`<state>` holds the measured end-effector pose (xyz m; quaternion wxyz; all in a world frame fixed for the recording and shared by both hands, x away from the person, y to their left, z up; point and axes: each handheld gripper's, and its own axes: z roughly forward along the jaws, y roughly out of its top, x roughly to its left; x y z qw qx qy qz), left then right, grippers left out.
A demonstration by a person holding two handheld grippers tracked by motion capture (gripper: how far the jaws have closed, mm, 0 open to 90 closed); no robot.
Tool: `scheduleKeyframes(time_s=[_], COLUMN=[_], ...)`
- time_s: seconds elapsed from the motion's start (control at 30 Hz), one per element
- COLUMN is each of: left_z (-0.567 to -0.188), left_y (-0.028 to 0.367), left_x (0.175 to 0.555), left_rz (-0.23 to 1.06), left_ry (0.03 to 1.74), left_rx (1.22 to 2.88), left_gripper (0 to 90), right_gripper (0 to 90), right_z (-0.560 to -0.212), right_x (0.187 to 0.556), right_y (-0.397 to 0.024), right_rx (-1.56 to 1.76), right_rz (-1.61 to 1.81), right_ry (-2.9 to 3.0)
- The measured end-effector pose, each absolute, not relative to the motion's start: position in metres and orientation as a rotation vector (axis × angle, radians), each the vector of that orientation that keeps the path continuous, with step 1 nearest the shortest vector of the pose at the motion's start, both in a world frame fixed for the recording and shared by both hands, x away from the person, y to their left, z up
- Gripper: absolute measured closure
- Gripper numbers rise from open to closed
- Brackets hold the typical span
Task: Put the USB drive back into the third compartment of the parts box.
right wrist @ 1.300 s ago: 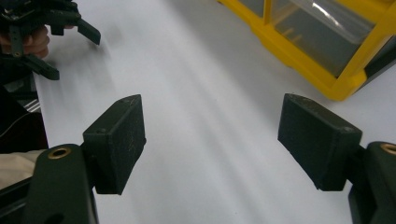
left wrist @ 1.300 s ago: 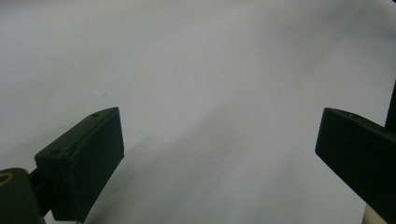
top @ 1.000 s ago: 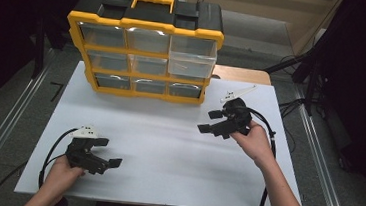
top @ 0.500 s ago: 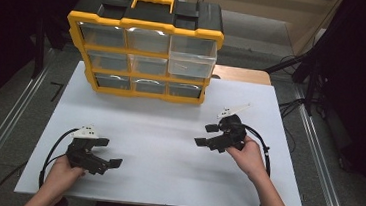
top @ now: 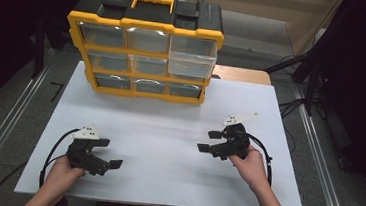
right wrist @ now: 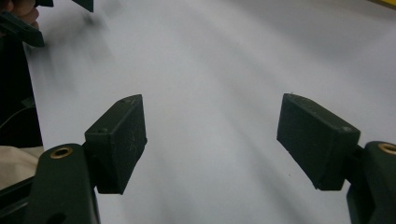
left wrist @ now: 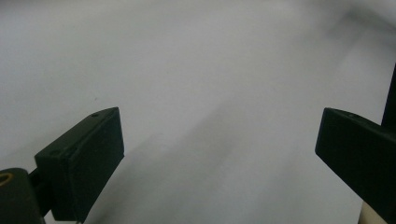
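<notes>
Right gripper [top: 209,141] has drawn back toward the person over the last second, jaws spread wide and empty. The organizer [top: 143,47] now stands well ahead of it. Left gripper [top: 109,153], also wide and empty, is unmoved. Judgement: retreat, no drawer engaged.

A white table [top: 168,132] carries a yellow-and-black drawer organizer [top: 146,44] at its far edge.

- Left tongs [top: 108,153]: black, with a grey three-cornered plate on top, held low over the near left of the white tabletop [top: 168,132], jaws wide apart and empty, pointing right
- Right tongs [top: 209,141]: black, same plate, held over the near right, jaws wide apart and empty, pointing left
</notes>
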<state>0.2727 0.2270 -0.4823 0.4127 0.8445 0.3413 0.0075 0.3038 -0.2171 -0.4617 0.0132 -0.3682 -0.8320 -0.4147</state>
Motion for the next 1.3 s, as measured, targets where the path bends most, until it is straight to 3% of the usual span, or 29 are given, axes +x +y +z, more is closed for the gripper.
scheduleKeyframes(time_s=[1.3], left_z=[-0.482], left_y=[0.227], left_x=[0.273], left_rz=[0.014], left_ry=[0.861], left_rx=[2.124], left_gripper=[1.9], right_gripper=[21.9], right_z=[-0.498], right_x=[0.243], right_y=[-0.275], right_rx=[-1.371], right_rz=[-1.314], right_ry=[-2.557])
